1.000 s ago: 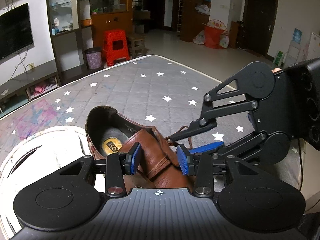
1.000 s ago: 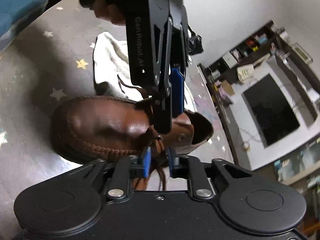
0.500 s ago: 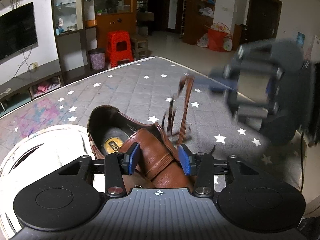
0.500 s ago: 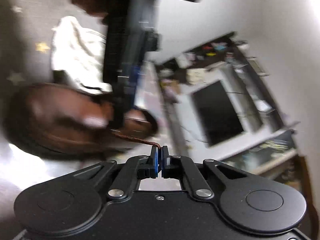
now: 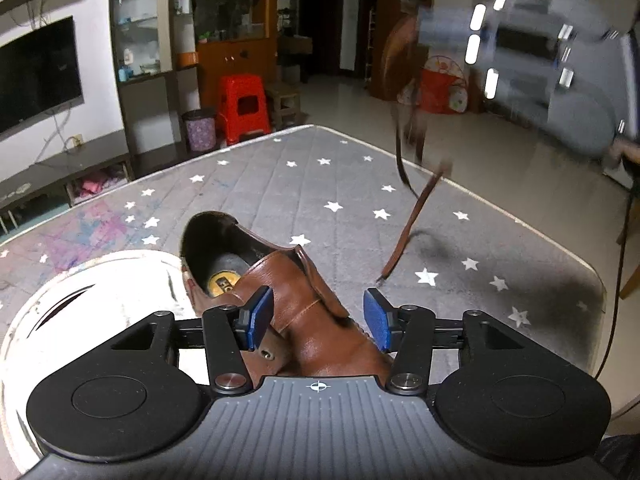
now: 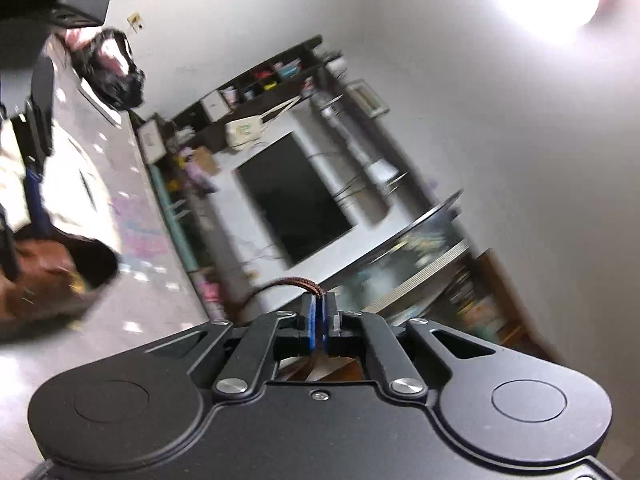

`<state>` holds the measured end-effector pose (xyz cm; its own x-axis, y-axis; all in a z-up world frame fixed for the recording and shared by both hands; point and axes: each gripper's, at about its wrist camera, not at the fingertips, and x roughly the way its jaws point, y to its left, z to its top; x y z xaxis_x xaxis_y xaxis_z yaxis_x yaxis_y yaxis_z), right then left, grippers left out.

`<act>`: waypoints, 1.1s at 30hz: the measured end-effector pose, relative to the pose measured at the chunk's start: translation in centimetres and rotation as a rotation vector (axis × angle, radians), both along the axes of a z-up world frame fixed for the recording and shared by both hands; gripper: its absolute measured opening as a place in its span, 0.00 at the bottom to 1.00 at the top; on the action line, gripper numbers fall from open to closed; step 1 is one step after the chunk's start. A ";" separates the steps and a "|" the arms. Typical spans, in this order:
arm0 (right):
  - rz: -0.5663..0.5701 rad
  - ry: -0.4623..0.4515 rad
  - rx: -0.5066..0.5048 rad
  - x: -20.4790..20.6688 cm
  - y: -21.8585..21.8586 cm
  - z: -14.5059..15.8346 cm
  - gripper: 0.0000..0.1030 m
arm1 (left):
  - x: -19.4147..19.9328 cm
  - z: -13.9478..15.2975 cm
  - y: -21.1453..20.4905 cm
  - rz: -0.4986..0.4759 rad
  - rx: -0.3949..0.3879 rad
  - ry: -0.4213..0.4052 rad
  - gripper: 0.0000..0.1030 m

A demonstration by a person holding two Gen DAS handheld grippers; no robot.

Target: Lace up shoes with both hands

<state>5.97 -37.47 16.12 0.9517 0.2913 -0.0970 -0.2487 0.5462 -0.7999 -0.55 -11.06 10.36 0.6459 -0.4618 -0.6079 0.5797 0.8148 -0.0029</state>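
A brown leather shoe (image 5: 304, 312) lies on the grey star-patterned mattress (image 5: 320, 184), heel opening away from me. My left gripper (image 5: 318, 318) is open, its blue pads on either side of the shoe's tongue. My right gripper (image 6: 319, 314) is shut on the brown shoelace (image 6: 298, 282). In the left wrist view the right gripper (image 5: 552, 68) is a blur high at the upper right, and the shoelace (image 5: 408, 216) hangs from it down to the mattress. The shoe (image 6: 48, 280) shows blurred at the left of the right wrist view.
A white round object (image 5: 80, 292) lies left of the shoe. The mattress edge (image 5: 520, 220) runs along the right. A red stool (image 5: 244, 104), a purple bin (image 5: 198, 128) and a TV (image 5: 36, 76) stand beyond the mattress.
My right gripper closed on the shoelace and pulled it up and away to the right, out of the shoe. My left gripper opened a little wider around the shoe.
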 end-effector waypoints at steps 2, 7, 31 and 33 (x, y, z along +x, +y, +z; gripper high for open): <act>0.002 0.153 0.072 0.5 0.1 -1.0 0.10 | -0.8 0.1 0.6 0.030 0.010 -0.018 0.61; -0.001 0.413 0.221 1.0 0.2 -2.9 0.25 | -2.4 -0.1 2.8 0.145 0.041 -0.047 0.66; -0.244 0.670 0.669 1.3 -5.6 -7.3 0.71 | -2.5 -5.5 10.2 0.563 0.056 0.066 0.74; -0.266 0.666 0.681 1.5 -5.9 -7.8 0.74 | -2.4 -5.5 10.0 0.564 0.053 0.063 0.74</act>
<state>7.48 -43.32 8.30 0.8064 0.2677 -0.5272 -0.3357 0.9413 -0.0355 -2.94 -1.08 4.88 0.7455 -0.0237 -0.6661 0.0551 0.9981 0.0262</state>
